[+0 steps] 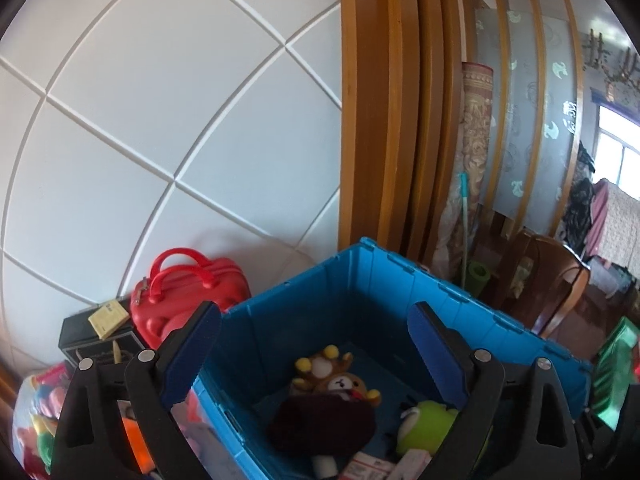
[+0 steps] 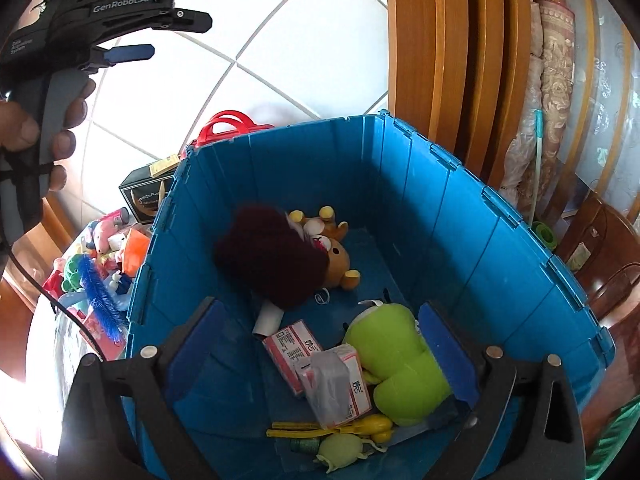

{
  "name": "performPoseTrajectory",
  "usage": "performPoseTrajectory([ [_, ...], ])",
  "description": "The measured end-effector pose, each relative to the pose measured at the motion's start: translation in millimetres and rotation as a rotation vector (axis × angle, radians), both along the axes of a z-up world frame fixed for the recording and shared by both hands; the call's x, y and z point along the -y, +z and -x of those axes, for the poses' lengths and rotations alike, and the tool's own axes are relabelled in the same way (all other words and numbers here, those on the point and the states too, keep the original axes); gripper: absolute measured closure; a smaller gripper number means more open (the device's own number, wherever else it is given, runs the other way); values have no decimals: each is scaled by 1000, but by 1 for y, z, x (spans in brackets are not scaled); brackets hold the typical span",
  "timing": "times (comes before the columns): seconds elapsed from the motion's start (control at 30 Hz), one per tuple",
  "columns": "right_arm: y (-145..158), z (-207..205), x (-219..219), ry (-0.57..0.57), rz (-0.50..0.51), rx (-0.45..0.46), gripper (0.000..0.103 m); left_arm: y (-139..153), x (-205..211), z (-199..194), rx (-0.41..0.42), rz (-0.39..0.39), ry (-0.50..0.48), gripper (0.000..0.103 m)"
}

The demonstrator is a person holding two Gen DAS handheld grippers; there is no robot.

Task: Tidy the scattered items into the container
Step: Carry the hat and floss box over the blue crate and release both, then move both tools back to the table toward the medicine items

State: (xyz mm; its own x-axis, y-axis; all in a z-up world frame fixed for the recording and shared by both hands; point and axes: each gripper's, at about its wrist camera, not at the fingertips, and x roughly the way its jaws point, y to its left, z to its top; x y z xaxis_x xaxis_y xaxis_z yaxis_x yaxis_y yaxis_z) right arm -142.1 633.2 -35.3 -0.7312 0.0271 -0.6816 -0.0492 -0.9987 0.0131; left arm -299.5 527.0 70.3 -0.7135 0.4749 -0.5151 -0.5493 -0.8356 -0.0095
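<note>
Blue container (image 2: 440, 216) open-topped, near white tiled wall (image 1: 160, 120). Inside on floor of container: brown bear plush (image 2: 336, 256), dark maroon plush (image 2: 272, 256) lying partly over bear, green plush (image 2: 396, 356), pink-white boxes (image 2: 292, 344), yellow clip (image 2: 320, 428). Left gripper (image 1: 316, 348) above container rim, fingers spread wide, nothing between. Right gripper (image 2: 320, 352) over container interior, fingers likewise apart, empty. Scattered toys (image 2: 100, 268) heaped outside container's left wall; red case (image 1: 188, 296) behind.

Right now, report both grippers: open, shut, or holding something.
Left gripper: open, nothing between its pads, over the blue bin.
Right gripper: open, holding nothing, above the toys in the bin.
</note>
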Motion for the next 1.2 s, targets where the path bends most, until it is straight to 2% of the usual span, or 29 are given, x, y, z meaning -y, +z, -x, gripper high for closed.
performPoseTrajectory([
  [0.3, 5, 2, 15, 49, -5, -22, 4, -10, 40, -8, -1, 35, 69, 7],
  [0.53, 15, 7, 50, 137, -13, -55, 4, -15, 104, -21, 2, 39, 168, 8],
  [0.73, 18, 12, 108, 266, -12, -80, 4, -24, 185, -38, 4, 39, 274, 7],
  [0.87, 19, 16, 158, 343, -27, -93, 4, -36, 249, -49, 34, 34, 358, 7],
  [1.0, 11, 19, 204, 394, -30, -82, 4, -59, 315, -60, 81, 31, 430, 7],
  [1.2, -20, 22, 261, 422, -43, -20, 4, -102, 397, -78, 138, 75, 497, 7],
])
